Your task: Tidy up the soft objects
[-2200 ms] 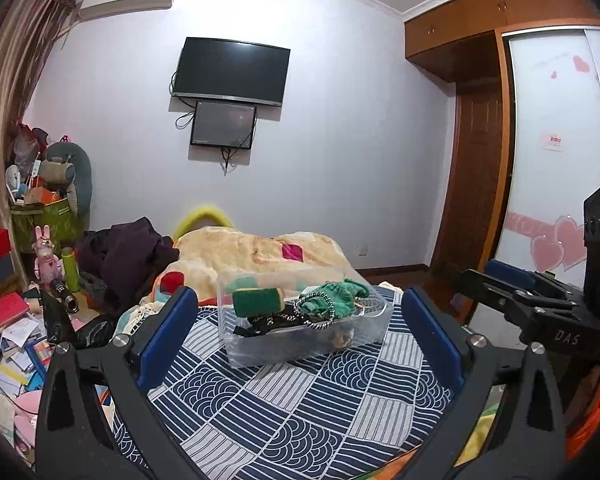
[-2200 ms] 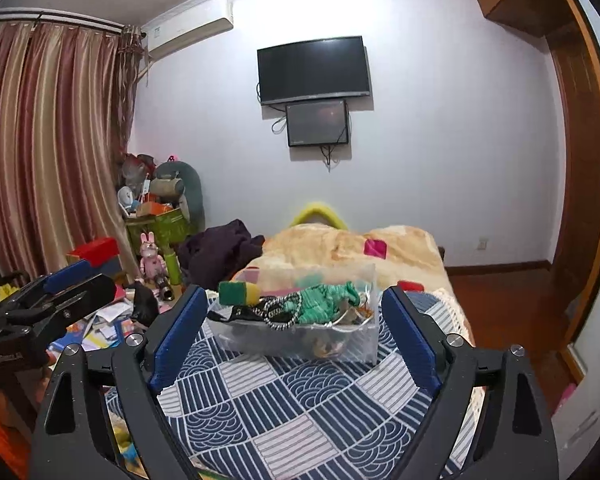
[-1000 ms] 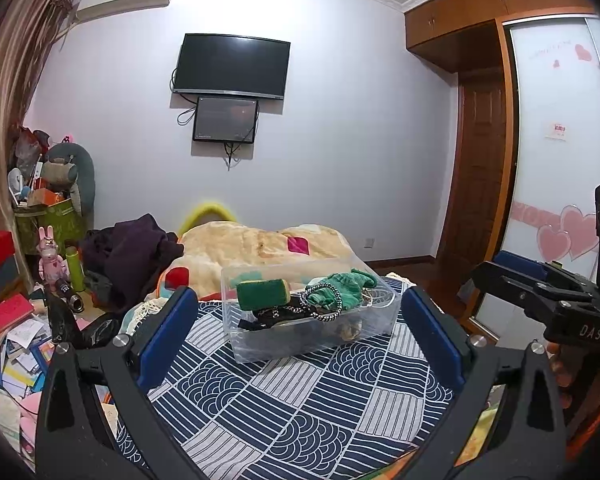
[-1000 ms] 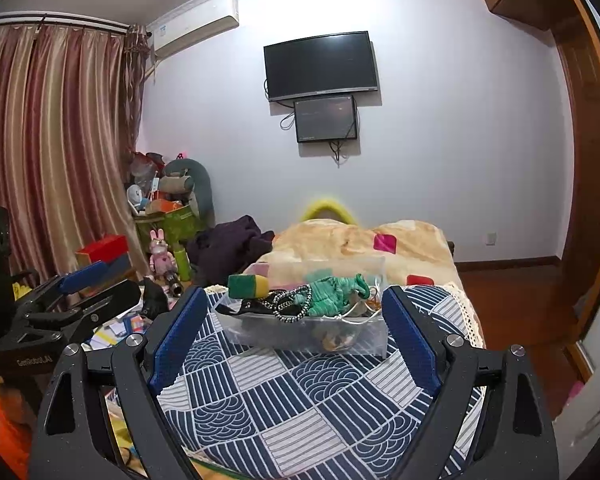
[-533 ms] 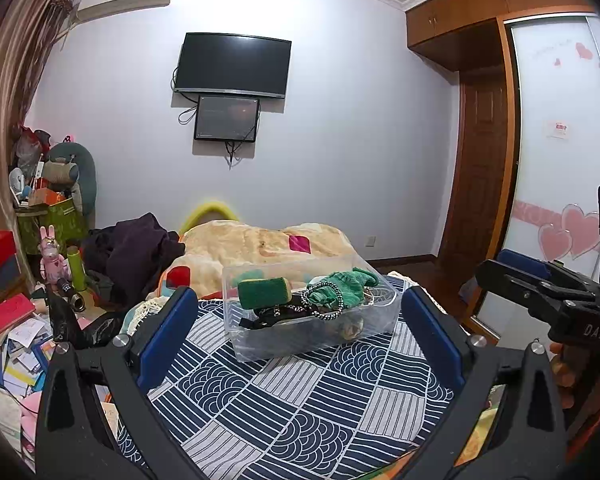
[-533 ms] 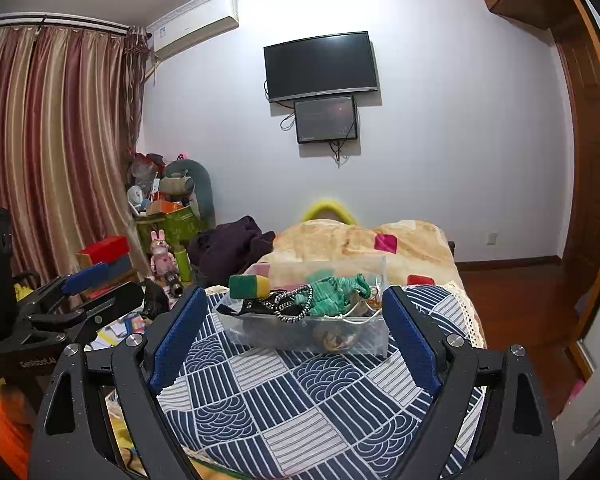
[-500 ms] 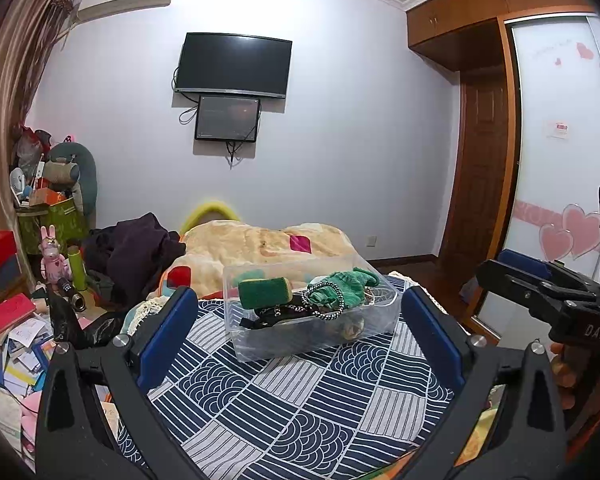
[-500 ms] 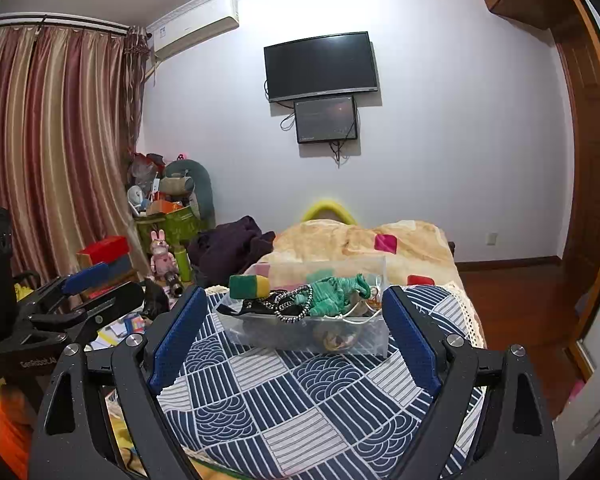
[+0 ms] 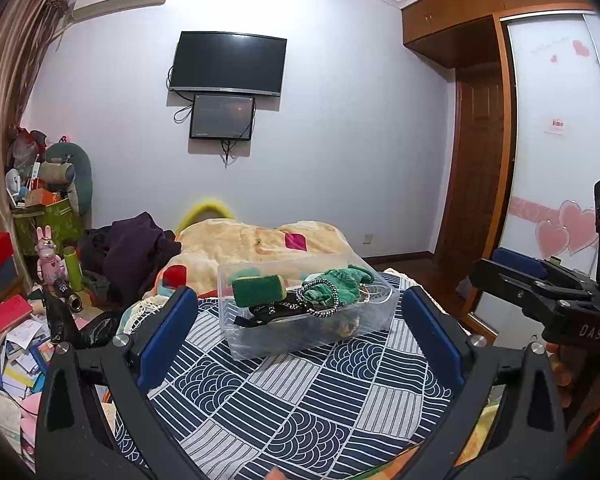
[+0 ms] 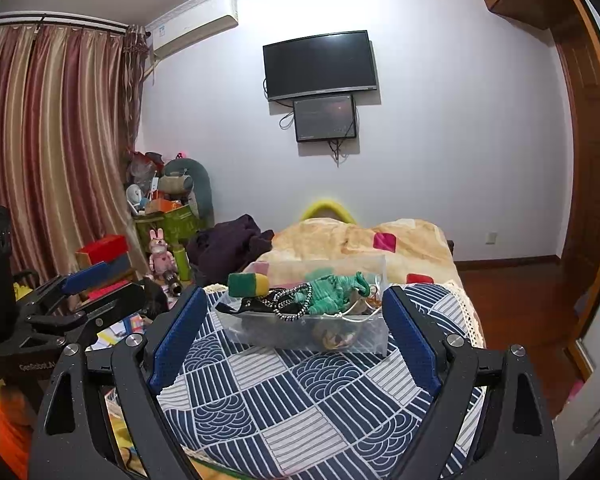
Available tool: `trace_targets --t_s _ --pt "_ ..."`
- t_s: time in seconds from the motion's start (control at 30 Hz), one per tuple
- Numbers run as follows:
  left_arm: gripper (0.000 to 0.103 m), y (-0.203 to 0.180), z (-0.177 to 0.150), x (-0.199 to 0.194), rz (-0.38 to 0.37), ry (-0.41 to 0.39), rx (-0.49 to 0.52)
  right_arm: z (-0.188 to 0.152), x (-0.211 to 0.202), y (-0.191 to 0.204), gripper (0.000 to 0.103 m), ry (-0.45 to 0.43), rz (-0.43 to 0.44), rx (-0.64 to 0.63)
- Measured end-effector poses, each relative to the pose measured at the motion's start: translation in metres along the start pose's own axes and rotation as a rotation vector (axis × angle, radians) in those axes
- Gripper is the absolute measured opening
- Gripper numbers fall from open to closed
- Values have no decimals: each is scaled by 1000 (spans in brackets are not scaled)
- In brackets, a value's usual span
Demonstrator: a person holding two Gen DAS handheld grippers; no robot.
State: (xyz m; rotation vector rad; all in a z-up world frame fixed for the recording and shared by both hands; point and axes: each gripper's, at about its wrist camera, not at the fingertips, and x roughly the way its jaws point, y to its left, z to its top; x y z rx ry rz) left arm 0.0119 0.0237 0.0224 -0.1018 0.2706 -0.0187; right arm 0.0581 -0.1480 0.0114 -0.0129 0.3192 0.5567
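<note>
1. Clear bin [image 9: 312,332] holding green sponge [image 9: 259,290] and green cloth [image 9: 342,285] sits ahead of, between both claws' fingers.
2. Left gripper [image 9: 300,332] and right gripper [image 10: 296,334]: jaws wide apart, empty.
3. "DAS" readable on right gripper's body.

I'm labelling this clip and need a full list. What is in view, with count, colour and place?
Clear bin: one, transparent, on the patterned bedspread.
Sponge: one, green and yellow, at the bin's left end.
Green cloth: one, heaped in the bin.
Braided cord: one, black and white, in the bin.
Bedspread: one, navy and white.
Blanket: one, beige, behind the bin.
Dark clothes: one pile, left of the blanket.
Screens: two, black, on the wall.
Rabbit toy: one, pink, far left.
Left claw: open, empty.
Right claw: open, empty.
</note>
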Motion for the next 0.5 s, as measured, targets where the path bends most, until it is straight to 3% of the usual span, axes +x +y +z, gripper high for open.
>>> trace_targets --t_s 0.5 --pt "103 2 -1 1 -11 11 -10 -1 2 0 88 5 -4 1"
